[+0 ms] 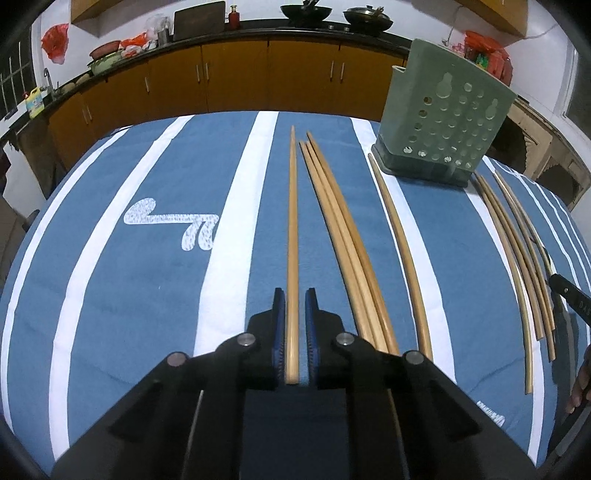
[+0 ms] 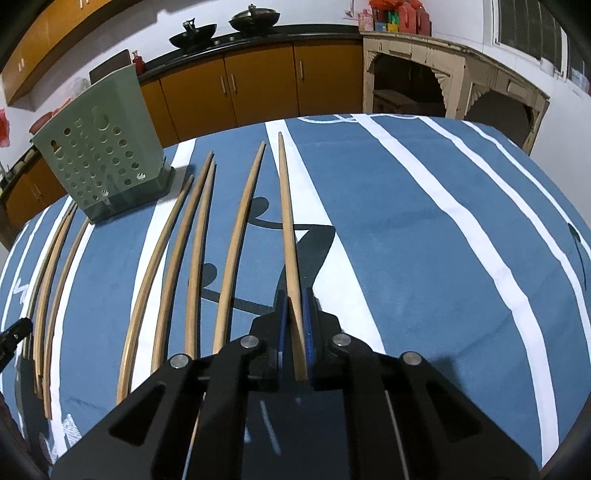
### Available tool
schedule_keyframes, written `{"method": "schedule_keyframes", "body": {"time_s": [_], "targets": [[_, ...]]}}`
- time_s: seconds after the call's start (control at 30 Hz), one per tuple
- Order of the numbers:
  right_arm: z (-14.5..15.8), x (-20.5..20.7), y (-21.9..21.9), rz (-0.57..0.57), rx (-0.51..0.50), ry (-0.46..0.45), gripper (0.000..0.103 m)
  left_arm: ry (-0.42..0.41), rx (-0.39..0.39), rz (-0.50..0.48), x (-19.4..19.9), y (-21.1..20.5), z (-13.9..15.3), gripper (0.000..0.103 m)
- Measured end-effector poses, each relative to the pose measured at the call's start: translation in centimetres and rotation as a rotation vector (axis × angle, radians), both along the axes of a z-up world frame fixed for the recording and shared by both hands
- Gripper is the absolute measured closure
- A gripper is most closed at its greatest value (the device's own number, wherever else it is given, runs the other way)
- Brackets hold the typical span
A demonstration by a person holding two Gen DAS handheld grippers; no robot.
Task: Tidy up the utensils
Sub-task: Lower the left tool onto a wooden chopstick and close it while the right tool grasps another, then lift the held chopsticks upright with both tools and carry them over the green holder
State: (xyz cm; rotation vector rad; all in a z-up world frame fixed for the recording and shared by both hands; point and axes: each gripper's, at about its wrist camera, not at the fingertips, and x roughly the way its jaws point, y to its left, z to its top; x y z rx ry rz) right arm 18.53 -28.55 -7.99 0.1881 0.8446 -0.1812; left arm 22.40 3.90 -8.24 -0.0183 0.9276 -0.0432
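Several wooden chopsticks lie side by side on a blue-and-white striped cloth [image 1: 110, 258]. My left gripper [image 1: 294, 295] straddles one chopstick [image 1: 292, 221]; its jaws stand narrowly apart with small gaps on both sides of the stick. A bundle of three chopsticks [image 1: 343, 236] lies just to its right. My right gripper [image 2: 295, 295] is shut on another chopstick [image 2: 286, 206], held slightly tilted above the cloth. A green perforated utensil holder [image 1: 439, 118] stands upright at the far side; it also shows in the right wrist view [image 2: 99, 158].
Loose chopsticks [image 2: 236, 240] lie left of the right gripper. More chopsticks [image 1: 517, 258] lie right of the holder. Orange kitchen cabinets [image 1: 240, 77] run behind the table. Woks [image 1: 365, 16] sit on the counter. The table's far edge is close behind the holder.
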Motion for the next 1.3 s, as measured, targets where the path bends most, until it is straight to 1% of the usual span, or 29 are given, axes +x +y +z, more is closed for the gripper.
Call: {"method": "schedule_keyframes", "body": {"time_s": [0.07, 0.33, 0.47, 0.63, 0.7, 0.77, 0.93, 1.07, 1.2, 1.3], "targets": [[0.0, -0.1, 0.1, 0.004, -0.012, -0.007, 0.093, -0.009, 0.010, -0.010, 0.0, -0.1, 0.0, 0.090], [0.0, -0.3, 0.0, 0.005, -0.008, -0.009, 0.093, -0.037, 0.050, -0.044, 0.3, -0.6, -0.2, 0.091], [0.0, -0.3, -0.1, 0.006, -0.005, -0.010, 0.094, -0.036, 0.041, -0.040, 0.2, -0.4, -0.2, 0.094], [0.1, -0.6, -0.3, 0.022, 0.018, -0.021, 0.095, -0.030, 0.048, -0.049, -0.2, -0.5, -0.1, 0.095], [0.7, -1.3, -0.2, 0.029, 0.022, -0.049, 0.095, -0.014, 0.029, -0.043, -0.3, -0.1, 0.0, 0.095], [1.4, -1.7, -0.1, 0.032, 0.018, -0.078, 0.095, -0.021, 0.012, -0.034, -0.6, 0.5, 0.5, 0.095], [3.6, -2.8, 0.2, 0.051, 0.001, -0.160, 0.095, -0.072, 0.007, -0.042, -1.7, 1.2, 2.5, 0.095], [5.0, -3.3, 0.2, 0.053, 0.000, -0.217, 0.095, -0.129, -0.016, -0.038, -2.7, 1.8, 4.4, 0.095], [6.6, -4.0, 0.1, 0.055, -0.002, -0.282, 0.095, -0.206, -0.045, -0.030, -3.6, 2.3, 6.8, 0.095], [7.9, -4.3, -0.2, 0.050, 0.004, -0.336, 0.095, -0.281, -0.073, -0.018, -4.3, 2.8, 9.1, 0.095]]}}
